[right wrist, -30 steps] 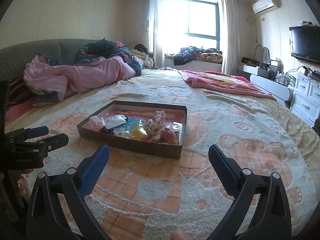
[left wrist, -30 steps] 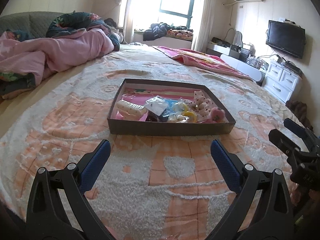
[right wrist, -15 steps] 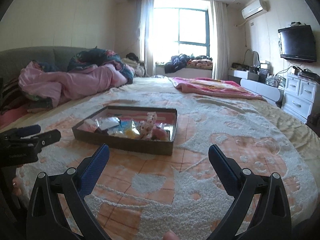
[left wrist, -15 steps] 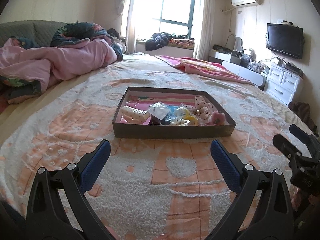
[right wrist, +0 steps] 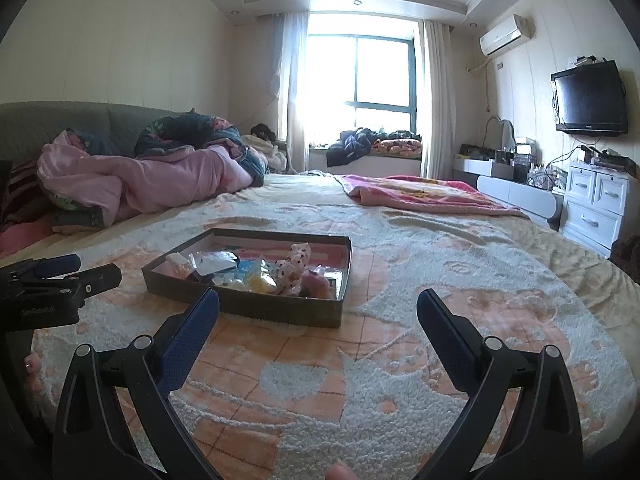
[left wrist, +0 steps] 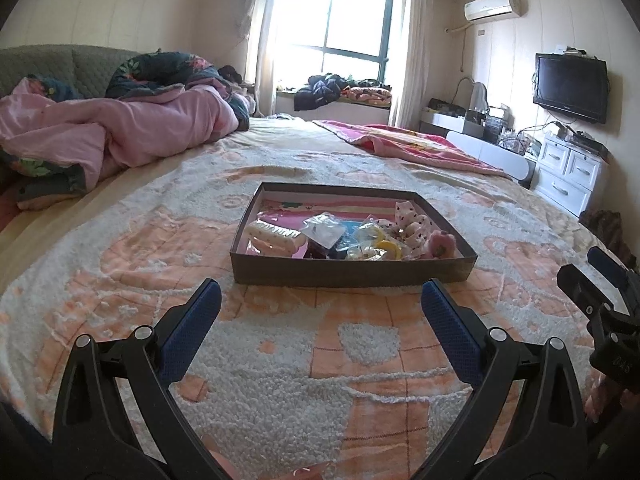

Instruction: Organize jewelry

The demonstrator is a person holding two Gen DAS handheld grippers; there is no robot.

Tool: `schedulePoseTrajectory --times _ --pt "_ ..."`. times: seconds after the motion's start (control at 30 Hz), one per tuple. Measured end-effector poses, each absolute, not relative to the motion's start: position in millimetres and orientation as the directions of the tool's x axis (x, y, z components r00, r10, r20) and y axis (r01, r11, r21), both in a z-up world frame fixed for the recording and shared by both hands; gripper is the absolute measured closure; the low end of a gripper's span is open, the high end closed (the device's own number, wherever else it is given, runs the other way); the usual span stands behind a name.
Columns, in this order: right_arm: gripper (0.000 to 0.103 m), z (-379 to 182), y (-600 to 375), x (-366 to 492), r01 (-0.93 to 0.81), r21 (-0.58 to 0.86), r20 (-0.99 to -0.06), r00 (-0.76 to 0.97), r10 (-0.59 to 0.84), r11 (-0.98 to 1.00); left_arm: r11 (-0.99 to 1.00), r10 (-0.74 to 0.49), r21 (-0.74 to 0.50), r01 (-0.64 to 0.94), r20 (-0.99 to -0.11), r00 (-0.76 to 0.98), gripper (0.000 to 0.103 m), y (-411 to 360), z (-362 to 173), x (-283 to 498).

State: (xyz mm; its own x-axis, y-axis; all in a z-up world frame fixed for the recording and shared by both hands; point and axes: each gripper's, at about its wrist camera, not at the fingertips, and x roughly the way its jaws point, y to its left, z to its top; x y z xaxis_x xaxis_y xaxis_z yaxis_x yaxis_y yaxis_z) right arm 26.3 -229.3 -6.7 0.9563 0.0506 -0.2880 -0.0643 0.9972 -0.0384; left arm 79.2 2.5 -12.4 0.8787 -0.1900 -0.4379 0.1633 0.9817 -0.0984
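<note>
A shallow dark cardboard tray [left wrist: 352, 275] lies on the bed; it also shows in the right wrist view [right wrist: 240, 305]. It holds small packets and hair accessories: a white dotted piece [left wrist: 274, 236], a clear packet [left wrist: 323, 231], a yellow item [left wrist: 390, 247], a polka-dot bow [left wrist: 412, 225] and a pink fluffy item [left wrist: 440, 243]. My left gripper [left wrist: 320, 314] is open and empty, short of the tray's near wall. My right gripper [right wrist: 318, 324] is open and empty, near the tray's right corner.
The bed has a peach and white blanket [left wrist: 280, 360]. A pink quilt [left wrist: 120, 132] is heaped at the back left, a pink blanket [left wrist: 404, 146] at the back right. White drawers [left wrist: 568, 172] and a wall TV [left wrist: 572, 88] stand to the right.
Both grippers have tilted up and drawn back a little, so the tray sits lower and smaller in view and more of the room shows. Both stay open.
</note>
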Motion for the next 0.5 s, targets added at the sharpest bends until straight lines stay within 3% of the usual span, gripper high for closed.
schedulePoseTrajectory --times 0.5 --pt "0.007 -4.7 -240.6 22.5 -0.041 0.001 -0.225 0.974 0.041 0.999 0.984 -0.18 -0.074 0.165 -0.348 0.92 0.011 3.7 -5.8 71.9"
